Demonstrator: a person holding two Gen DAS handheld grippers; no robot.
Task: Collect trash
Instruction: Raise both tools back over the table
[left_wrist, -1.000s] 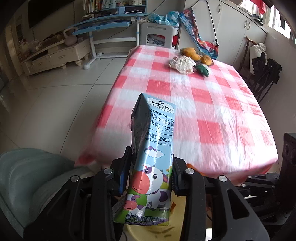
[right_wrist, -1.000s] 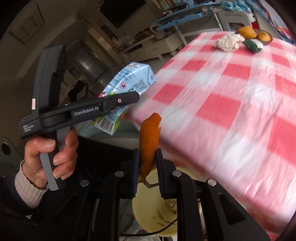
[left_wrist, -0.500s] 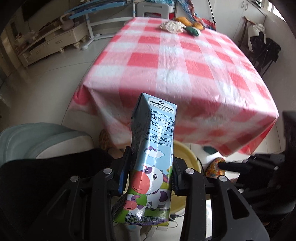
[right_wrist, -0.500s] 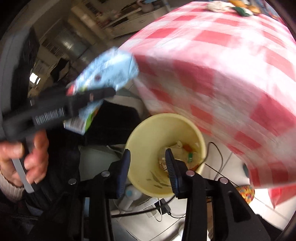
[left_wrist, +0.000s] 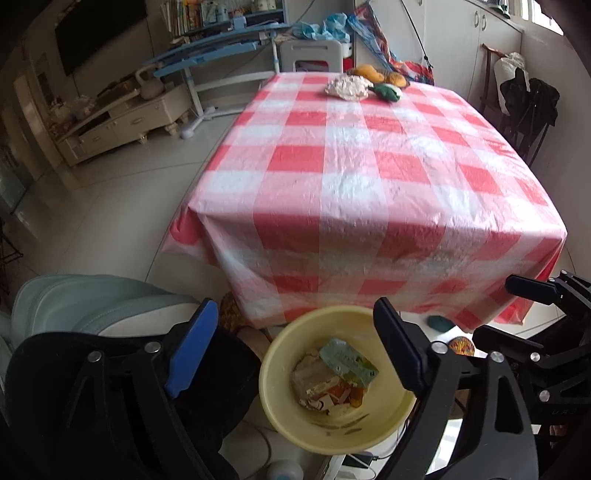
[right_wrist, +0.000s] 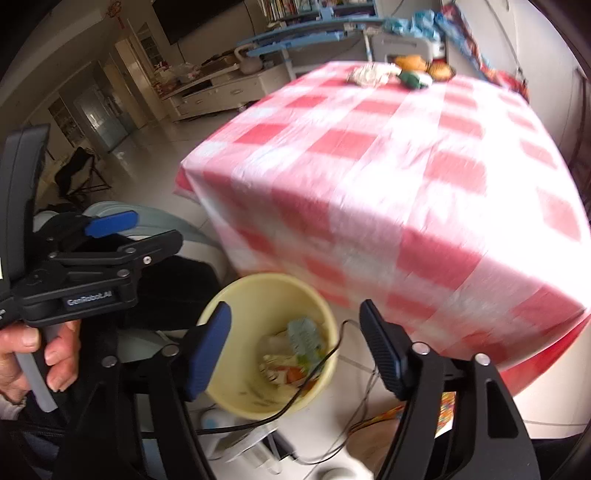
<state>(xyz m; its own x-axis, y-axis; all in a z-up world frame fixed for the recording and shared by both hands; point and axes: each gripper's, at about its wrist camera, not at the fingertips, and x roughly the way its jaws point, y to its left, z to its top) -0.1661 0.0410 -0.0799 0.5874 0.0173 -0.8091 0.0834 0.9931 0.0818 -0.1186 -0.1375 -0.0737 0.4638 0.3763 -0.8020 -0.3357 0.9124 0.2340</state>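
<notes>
Milk carton (left_wrist: 347, 363) lying inside yellow bin (left_wrist: 280, 402), left gripper (left_wrist: 295, 347) and right gripper (right_wrist: 295, 345) above it, both opening, both empty

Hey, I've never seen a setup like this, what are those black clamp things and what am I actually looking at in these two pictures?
A person holds two hand-held grabbing tools, each with a camera looking along its jaws. One picture is from the left gripper, the other from the right gripper, which also shows the person's left hand squeezing the other tool's handle. Both jaws are opening with nothing between them. Below them stands a round yellow plastic bin with a light blue milk carton and scraps inside. Beyond is a table under a red and white checked cloth, with crumpled white paper at its far end.
</notes>
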